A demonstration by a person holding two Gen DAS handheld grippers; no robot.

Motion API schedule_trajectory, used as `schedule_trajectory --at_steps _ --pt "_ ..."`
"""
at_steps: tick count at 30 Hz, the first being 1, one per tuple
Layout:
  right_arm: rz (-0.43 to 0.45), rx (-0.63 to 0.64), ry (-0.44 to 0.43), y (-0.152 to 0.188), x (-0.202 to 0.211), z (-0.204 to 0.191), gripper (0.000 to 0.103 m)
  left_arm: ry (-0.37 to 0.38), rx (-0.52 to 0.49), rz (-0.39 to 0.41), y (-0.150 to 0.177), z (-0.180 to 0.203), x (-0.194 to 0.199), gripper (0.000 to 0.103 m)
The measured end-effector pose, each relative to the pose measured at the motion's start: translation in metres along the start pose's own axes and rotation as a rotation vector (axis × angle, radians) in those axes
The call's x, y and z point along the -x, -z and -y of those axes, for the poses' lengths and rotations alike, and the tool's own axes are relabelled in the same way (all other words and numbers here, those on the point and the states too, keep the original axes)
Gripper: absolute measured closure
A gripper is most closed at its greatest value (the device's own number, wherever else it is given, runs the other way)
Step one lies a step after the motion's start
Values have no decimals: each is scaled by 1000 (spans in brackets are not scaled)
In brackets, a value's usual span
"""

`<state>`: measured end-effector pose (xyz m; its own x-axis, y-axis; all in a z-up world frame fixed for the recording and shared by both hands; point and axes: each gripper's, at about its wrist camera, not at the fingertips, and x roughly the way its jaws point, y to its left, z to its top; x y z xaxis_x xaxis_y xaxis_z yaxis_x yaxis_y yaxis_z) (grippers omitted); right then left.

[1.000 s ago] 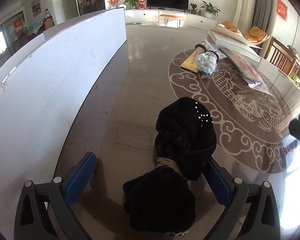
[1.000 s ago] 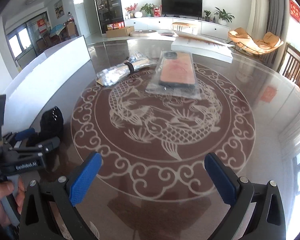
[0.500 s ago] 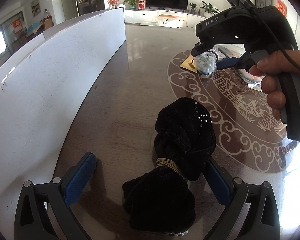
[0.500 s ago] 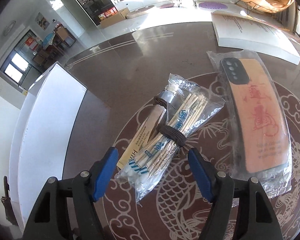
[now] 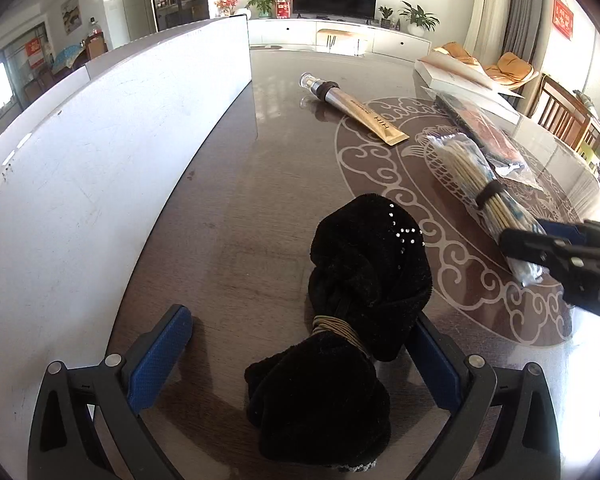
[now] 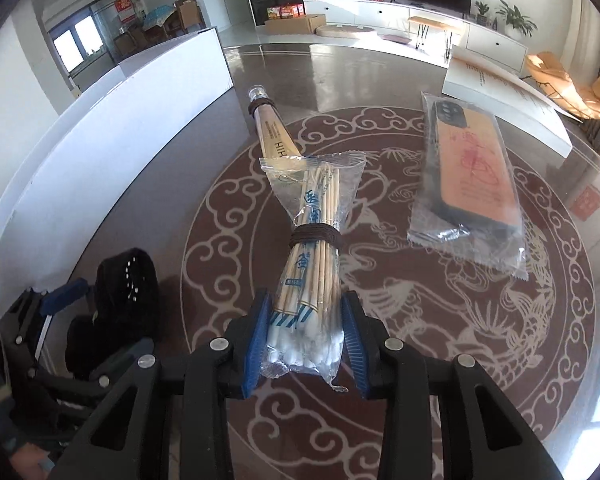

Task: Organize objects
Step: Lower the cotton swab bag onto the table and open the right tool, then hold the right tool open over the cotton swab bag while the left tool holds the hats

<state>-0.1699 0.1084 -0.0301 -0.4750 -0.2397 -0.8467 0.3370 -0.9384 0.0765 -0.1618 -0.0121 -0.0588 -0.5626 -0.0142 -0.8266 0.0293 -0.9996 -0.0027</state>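
My right gripper is shut on a clear packet of cotton swabs, tied with a brown band, holding its cotton end above the round table. The packet also shows in the left wrist view, with the right gripper at its near end. My left gripper is open, its jaws either side of a black fabric bundle tied with a tan band, lying on the table. The bundle shows at the lower left of the right wrist view.
A gold tube lies beyond the swabs. A bagged orange phone case lies to the right. A white book sits at the far right edge. A white board stands along the table's left side.
My right gripper has closed on the swab packet and pulled it off the gold tube, toward the near side of the table. The left gripper and black bundle have not moved.
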Motion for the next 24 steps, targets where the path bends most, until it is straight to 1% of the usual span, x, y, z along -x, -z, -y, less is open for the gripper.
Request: schedule_trajectory --at_steps 4,7,8,9,10,11,12,16,17,19,21,24 --pt "79 31 101 66 40 -5 66 0 0 0 0 0 0 0" --pt "130 27 126 101 63 -7 66 0 0 0 0 0 0 0" --pt "147 17 130 107 68 -6 61 0 0 0 0 0 0 0" --pt "155 8 137 110 68 -4 46 0 0 0 0 0 0 0" --pt "155 0 149 110 67 -2 34 0 0 0 0 0 0 0" --pt "152 -10 160 107 66 4 14 0 0 0 0 1 0 0" --pt "148 -20 155 104 63 8 11 0 -1 0 0 1 0 0" --pt "90 -54 94 101 43 17 10 0 0 0 0 1 0 0" --pt "91 -38 101 100 42 14 7 1 0 0 0 0 0 0" --pt "78 -15 112 99 38 10 7 0 0 0 0 0 0 0" --pt "64 -10 103 98 35 11 0 0 -1 0 0 1 0 0" --pt "67 -9 106 99 34 11 0 0 -1 0 0 1 0 0"
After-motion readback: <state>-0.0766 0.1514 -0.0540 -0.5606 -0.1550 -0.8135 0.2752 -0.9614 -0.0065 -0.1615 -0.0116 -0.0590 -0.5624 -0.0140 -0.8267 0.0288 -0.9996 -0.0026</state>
